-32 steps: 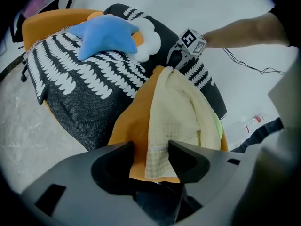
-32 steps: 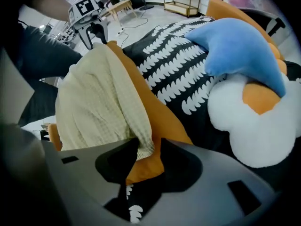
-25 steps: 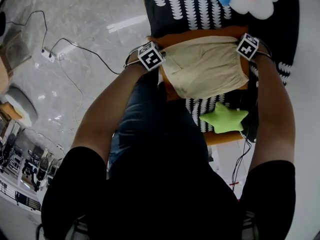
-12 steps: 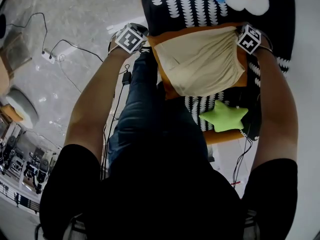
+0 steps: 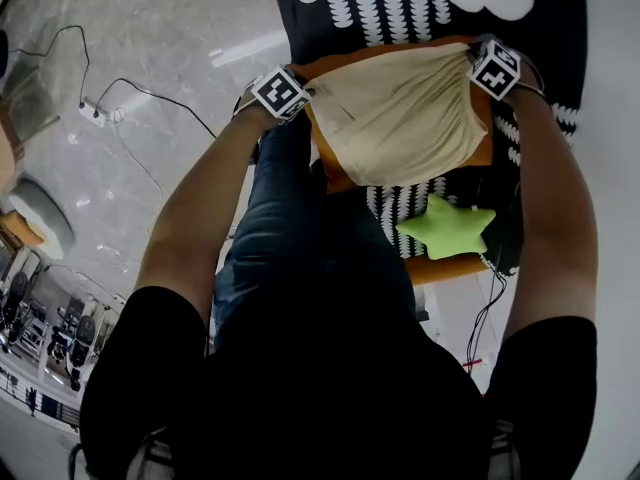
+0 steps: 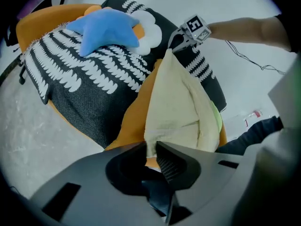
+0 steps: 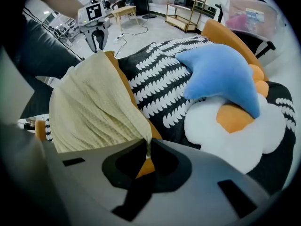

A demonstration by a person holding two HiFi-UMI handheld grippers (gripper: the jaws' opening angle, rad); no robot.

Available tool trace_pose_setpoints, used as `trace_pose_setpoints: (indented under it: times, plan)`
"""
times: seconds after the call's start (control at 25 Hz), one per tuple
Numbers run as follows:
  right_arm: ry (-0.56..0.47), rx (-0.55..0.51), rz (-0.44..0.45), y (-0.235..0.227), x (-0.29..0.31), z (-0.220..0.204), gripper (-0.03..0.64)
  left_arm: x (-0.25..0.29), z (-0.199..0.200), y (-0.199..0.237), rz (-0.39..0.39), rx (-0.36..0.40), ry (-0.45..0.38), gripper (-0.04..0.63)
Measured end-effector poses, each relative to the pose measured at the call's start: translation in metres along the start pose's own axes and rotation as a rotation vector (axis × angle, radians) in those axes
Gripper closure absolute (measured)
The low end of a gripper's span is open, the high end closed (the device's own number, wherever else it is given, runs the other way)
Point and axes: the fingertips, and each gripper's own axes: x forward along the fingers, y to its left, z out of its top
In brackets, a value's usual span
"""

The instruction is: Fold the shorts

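The beige shorts (image 5: 400, 118) lie spread over an orange cushion (image 5: 340, 178) on a black-and-white patterned seat. My right gripper (image 7: 146, 150) is shut on the shorts' right corner and pinches a thin fold of cloth; its marker cube shows in the head view (image 5: 494, 68). My left gripper (image 6: 151, 149) is at the shorts' left corner. Its jaws are opening, with the cloth's corner in the gap between them. From the left gripper view the shorts (image 6: 181, 107) rise as a ridge toward the right gripper (image 6: 181, 37).
A blue star cushion (image 7: 221, 74) and a white flower cushion (image 7: 235, 131) lie on the seat behind the shorts. A green star cushion (image 5: 443, 228) sits near the person's knee. Cables and a power strip (image 5: 97, 111) trail over the marble floor at left.
The left gripper left the shorts' corner, swung out to the left, then came back to that corner. The right gripper kept its hold and rose slightly.
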Motion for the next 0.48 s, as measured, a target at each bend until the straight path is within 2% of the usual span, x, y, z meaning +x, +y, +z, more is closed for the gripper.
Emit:
trace_pose_setpoints:
  times: [0.04, 0.08, 0.28, 0.48]
  plan:
    - [0.001, 0.0, -0.003, 0.001, -0.001, -0.002, 0.589, 0.001, -0.001, -0.002, 0.011, 0.005, 0.005, 0.544]
    - [0.002, -0.002, -0.007, 0.002, -0.002, -0.003, 0.589, 0.001, -0.001, -0.003, 0.019, 0.006, 0.005, 0.564]
    - [-0.011, -0.016, -0.032, 0.006, -0.017, -0.01, 0.589, -0.021, 0.005, -0.01, 0.047, 0.021, -0.042, 0.569]
    - [-0.074, -0.008, -0.079, 0.018, -0.042, -0.019, 0.589, -0.052, 0.006, -0.044, 0.066, 0.098, -0.072, 0.571]
